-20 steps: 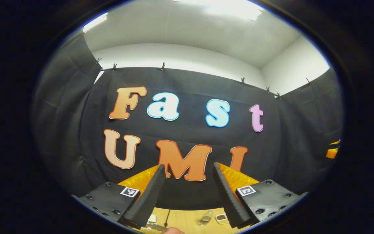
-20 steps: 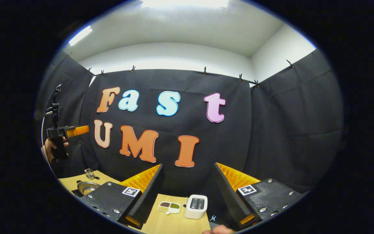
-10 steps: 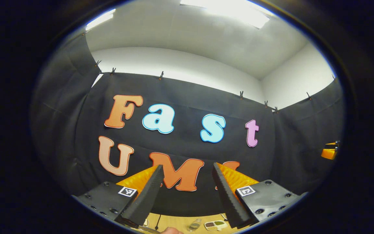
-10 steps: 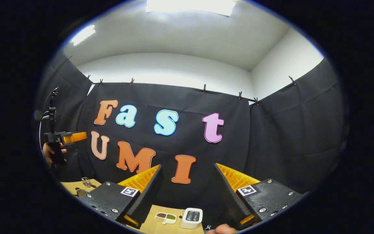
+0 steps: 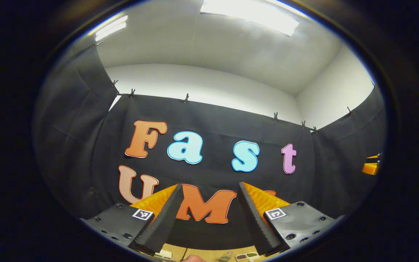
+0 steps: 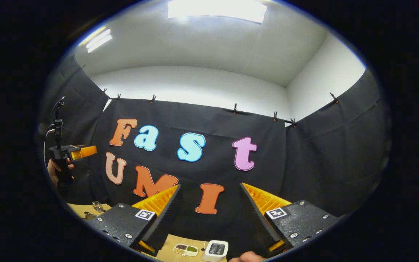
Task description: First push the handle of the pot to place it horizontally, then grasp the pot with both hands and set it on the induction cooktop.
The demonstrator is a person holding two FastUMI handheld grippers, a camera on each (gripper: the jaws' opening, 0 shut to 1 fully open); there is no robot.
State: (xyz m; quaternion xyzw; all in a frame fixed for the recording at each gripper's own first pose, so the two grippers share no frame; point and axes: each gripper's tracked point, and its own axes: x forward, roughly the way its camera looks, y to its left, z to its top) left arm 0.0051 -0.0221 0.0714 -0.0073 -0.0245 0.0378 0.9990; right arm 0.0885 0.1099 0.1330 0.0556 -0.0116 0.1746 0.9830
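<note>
Both tools gape empty: the left gripper (image 5: 207, 218) and the right gripper (image 6: 209, 218), black-padded orange fingers, aim high at the wall. A sliver of light wooden table (image 6: 175, 243) carries a white toaster (image 6: 215, 250); where the pot sits, I cannot tell. The risk is a blind descent clipping clutter. Since a second ago both views have tilted upward.

Right gripper (image 6: 209, 214) held high, fingers spread — white toaster (image 6: 215, 250) on the wooden table (image 6: 166, 249) below.

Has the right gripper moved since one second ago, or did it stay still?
Yes. The right gripper has tilted upward: in the right gripper view the white toaster and the wooden table sit lower than before.
</note>
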